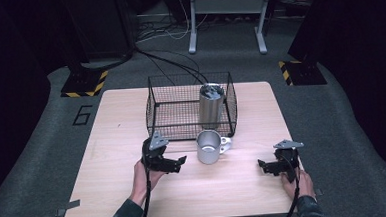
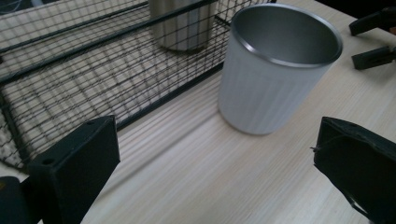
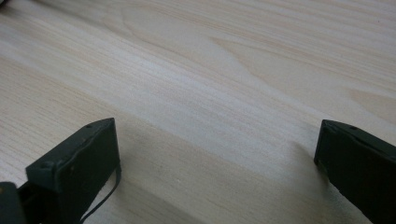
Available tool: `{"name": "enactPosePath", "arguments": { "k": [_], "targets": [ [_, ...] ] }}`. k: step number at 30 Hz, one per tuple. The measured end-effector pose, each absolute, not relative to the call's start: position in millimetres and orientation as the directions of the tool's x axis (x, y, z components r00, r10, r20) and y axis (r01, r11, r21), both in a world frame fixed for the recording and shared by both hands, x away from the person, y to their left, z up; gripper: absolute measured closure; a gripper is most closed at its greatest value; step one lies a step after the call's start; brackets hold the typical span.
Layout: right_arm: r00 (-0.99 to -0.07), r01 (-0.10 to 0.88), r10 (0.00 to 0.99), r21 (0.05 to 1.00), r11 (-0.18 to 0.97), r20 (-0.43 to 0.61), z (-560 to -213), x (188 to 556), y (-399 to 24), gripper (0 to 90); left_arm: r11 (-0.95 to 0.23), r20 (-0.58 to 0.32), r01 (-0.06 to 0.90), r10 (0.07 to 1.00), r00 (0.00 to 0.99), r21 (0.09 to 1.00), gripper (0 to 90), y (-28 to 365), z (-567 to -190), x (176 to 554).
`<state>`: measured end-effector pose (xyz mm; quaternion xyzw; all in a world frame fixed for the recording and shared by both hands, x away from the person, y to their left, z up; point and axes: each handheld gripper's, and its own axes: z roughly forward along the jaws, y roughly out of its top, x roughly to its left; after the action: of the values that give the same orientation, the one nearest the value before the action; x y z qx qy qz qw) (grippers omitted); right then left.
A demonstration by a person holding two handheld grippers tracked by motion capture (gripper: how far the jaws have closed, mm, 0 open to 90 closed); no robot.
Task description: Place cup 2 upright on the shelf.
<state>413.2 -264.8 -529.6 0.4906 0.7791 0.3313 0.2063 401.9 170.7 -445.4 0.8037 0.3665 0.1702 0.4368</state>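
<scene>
A dark numeral "6" on the grey floor left of the table.

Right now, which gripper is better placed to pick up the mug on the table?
Left. The left gripper is open beside the mug, which sits ahead of its jaws in its own view. The right gripper is farther off, facing bare table.
</scene>
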Motion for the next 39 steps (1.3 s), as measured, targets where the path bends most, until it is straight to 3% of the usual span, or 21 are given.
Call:
{"name": "enactPosePath", "arguments": {
  "k": [18, 39],
  "targets": [
    [-0.44, 0.626, 0.898, 0.718, 0.305, 0.003, -529.5, 413.8, -265.1, 0.0, -0.438, -0.015, 0.398, 0.657, 0.754, 0.806, 0.2, 93.9, -445.9, 434.2],
    [-0.44, 0.626, 0.898, 0.718, 0.305, 0.003, -529.5, 413.8, -265.1, 0.0, -0.463, -0.021, 0.407, 0.64, 0.768, 0.787, 5.6, 71.8, -459.1, 448.6]
  ]
}}
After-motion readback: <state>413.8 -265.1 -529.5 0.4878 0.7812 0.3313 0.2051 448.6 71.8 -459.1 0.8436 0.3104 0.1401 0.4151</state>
